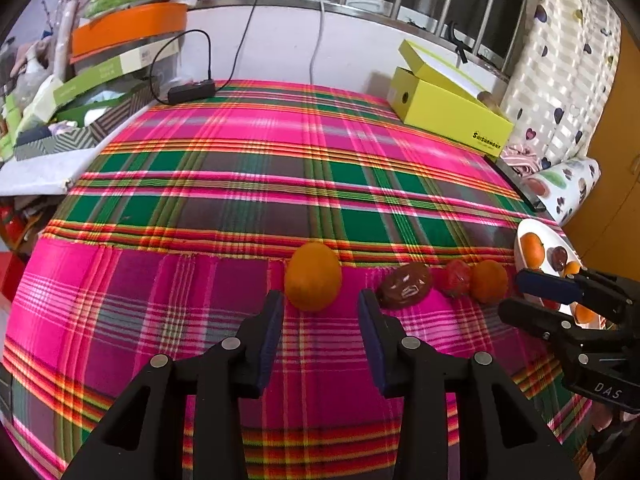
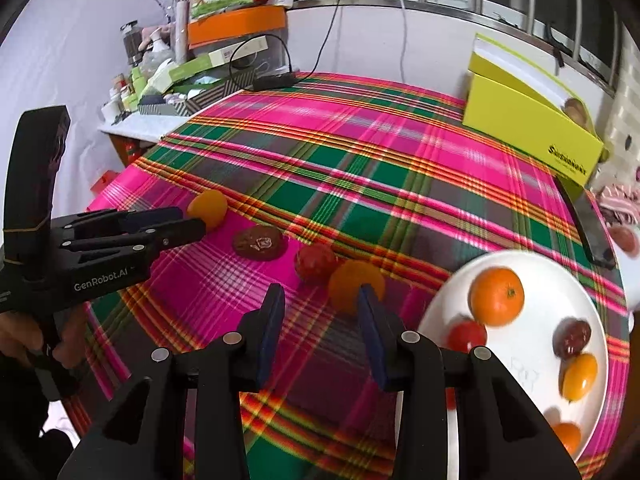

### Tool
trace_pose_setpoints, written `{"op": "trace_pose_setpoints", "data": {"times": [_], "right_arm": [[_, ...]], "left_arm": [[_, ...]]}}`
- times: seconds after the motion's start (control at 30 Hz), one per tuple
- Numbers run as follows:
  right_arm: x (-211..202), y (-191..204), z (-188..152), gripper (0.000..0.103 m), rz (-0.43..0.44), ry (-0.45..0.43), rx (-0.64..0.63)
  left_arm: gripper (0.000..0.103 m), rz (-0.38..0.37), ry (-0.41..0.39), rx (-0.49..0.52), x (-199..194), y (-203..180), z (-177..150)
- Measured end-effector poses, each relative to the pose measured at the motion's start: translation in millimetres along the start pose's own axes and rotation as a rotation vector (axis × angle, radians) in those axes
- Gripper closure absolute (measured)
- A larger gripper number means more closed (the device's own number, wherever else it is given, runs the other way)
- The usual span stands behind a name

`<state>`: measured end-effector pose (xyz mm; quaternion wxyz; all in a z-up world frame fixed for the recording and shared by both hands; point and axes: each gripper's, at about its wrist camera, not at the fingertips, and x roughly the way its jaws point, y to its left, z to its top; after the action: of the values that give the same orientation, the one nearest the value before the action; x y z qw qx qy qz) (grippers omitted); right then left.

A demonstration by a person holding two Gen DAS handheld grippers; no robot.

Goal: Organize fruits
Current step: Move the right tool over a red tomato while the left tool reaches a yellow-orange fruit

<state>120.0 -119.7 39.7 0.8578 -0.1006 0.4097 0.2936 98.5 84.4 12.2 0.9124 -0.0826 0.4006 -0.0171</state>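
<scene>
On left gripper (image 2: 200, 222) "GenRobot.AI", fingers spread, right gripper (image 2: 320, 312) fingers spread, empty.

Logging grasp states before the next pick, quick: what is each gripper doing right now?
Left gripper: open, empty, just short of the large round orange fruit.
Right gripper: open, empty, beside the smaller orange fruit on the plaid cloth.

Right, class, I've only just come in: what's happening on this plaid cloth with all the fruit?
A person is sorting fruit with a gripper in each hand. Both are open and empty. The left gripper points at the large orange; the right gripper is near the small orange. A brown fruit and a red fruit lie between them on the cloth. The white plate already holds several fruits.
</scene>
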Motion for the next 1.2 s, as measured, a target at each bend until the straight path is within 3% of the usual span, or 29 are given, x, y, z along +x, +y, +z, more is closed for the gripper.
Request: {"op": "trace_pose_setpoints", "data": {"times": [0.4,0.63,0.9,1.0,1.2], "right_arm": [[27.6,15.0,23.1,0.064,-0.014,0.059,-0.262],[49.3,29.9,21.5,0.064,-0.037,0.178,-0.489],[59.4,20.0,29.7,0.065,0.024,0.234,-0.477],[59.6,18.9,29.1,0.073,0.039,0.235,-0.476],[56.8,19.6,27.7,0.073,0.035,0.216,-0.467]], "left_arm": [[0.053,-0.012,0.029,0.0,18.9,7.4,10.6],[0.052,-0.015,0.036,0.006,23.9,7.0,12.4],[0.052,-0.013,0.032,0.019,28.0,4.1,17.0],[0.052,-0.012,0.033,0.026,29.5,2.6,18.5],[0.059,-0.004,0.033,0.037,30.4,0.6,19.6]]}}
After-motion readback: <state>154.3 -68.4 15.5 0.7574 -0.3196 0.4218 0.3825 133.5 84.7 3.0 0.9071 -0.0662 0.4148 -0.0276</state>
